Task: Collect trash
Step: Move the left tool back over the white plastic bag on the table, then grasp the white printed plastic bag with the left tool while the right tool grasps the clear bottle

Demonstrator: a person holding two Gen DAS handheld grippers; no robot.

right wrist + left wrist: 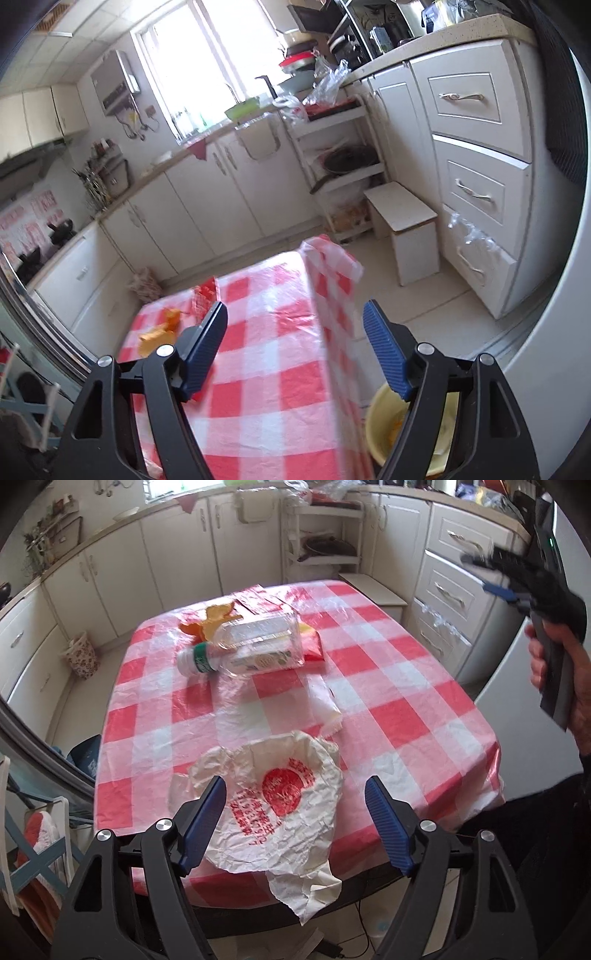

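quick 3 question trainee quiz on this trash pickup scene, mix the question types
1. True or false: the left hand-held gripper is clamped on the crumpled white wrapper.
2. Multiple choice: the clear plastic bottle on the checked tablecloth is A) upright, B) lying on its side, C) on the floor.
3. Fill in: the orange peel lies just beyond the ____.

Key
1. False: its jaws are open, the wrapper below them.
2. B
3. Bottle
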